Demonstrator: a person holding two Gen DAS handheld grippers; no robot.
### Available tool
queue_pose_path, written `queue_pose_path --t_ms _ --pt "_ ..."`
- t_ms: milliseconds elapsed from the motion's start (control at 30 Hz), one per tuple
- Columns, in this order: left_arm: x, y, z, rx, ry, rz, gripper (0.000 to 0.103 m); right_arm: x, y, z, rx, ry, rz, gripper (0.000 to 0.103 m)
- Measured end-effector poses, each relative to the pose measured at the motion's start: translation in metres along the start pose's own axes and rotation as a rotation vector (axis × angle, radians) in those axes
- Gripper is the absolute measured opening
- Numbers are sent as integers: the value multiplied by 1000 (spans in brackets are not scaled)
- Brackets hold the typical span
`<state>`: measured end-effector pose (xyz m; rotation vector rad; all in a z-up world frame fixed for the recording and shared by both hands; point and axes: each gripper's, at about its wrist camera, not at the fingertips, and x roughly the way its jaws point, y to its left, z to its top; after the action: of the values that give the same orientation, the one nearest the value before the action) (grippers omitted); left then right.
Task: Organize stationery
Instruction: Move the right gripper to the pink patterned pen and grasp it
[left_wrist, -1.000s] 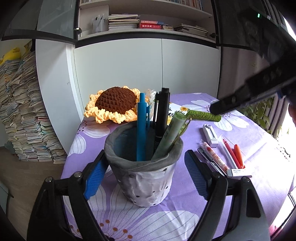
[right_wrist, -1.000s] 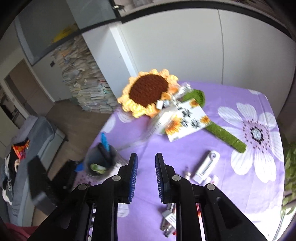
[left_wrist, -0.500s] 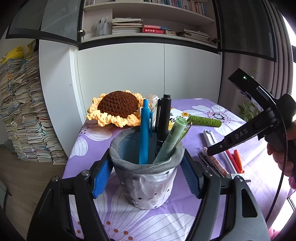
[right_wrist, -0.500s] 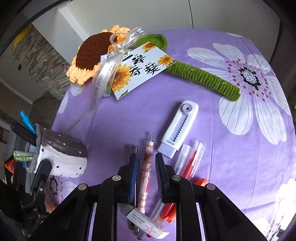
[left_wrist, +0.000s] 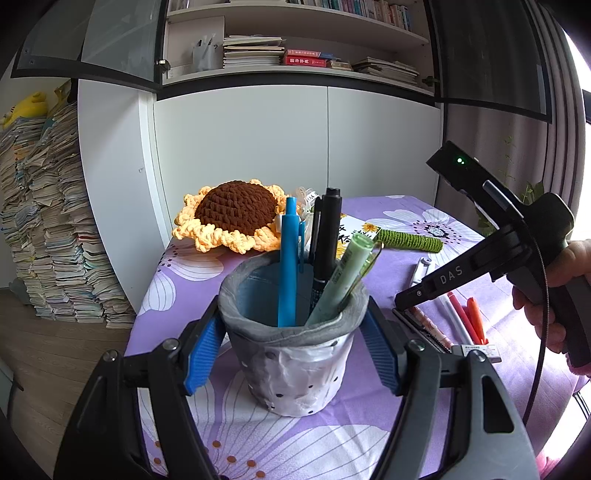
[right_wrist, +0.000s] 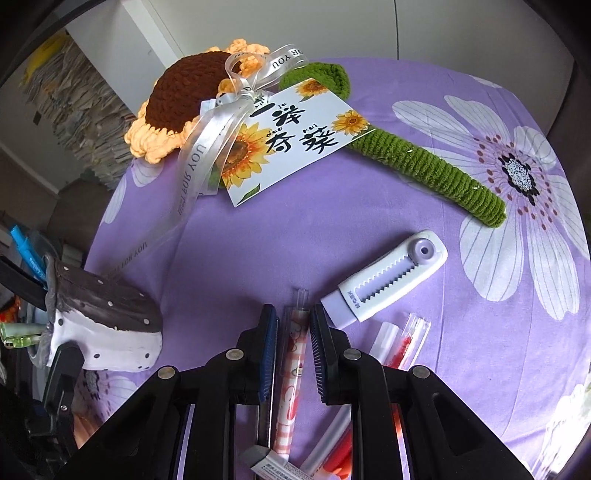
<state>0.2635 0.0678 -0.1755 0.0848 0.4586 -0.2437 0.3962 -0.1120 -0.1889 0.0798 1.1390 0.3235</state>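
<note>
Since a second ago, the left gripper (left_wrist: 291, 354) has closed its blue pads onto the pen holder (left_wrist: 291, 354), and the right gripper (right_wrist: 293, 347) has dropped from high above the table to just over the loose pens. Now the left one is pinching the grey-rimmed, dotted holder by both sides, low on the purple flowered tablecloth (left_wrist: 192, 280) near its front left part. Inside it, a blue pen (left_wrist: 288, 258), a black marker (left_wrist: 327, 236) and a pale green highlighter (left_wrist: 340, 280) are standing tips hidden, the highlighter leaning right.

From the right wrist view, the right gripper's pads are standing narrowly apart, straddling a pink patterned pen (right_wrist: 293, 354) without visibly pressing it. That pen is lying flat with its long axis running away from the camera, its clear cap pointing toward the crochet sunflower (right_wrist: 184, 99); its near end is passing under an eraser (right_wrist: 280, 467) that is cut off by the frame's edge. Red pens (right_wrist: 402, 354) to its right are partly hiding behind the gripper's finger. A white correction tape (right_wrist: 384, 280) is lying diagonally beside them.
</note>
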Motion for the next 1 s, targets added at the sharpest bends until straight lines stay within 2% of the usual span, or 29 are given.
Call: queue_pose_path --t_ms 67,200,500,667,733,867,1000 --pt "0 0 0 0 0 0 70 -5 1 -1 -5 -11 16 11" --pt "0 0 0 0 0 0 70 -36 7 -4 -5 -88 69 11" --pt "0 0 0 0 0 0 70 -135 36 -29 -110 -339 131 11" --pt "0 0 0 1 1 -1 70 -177 69 -30 -194 -471 161 11" --pt "0 0 0 1 1 -1 70 -191 82 -28 -230 -518 174 7" --pt "1 0 0 0 3 -2 70 -209 104 -24 -291 -579 192 6" --pt "1 0 0 0 3 -2 70 -205 115 -21 -337 -574 185 6"
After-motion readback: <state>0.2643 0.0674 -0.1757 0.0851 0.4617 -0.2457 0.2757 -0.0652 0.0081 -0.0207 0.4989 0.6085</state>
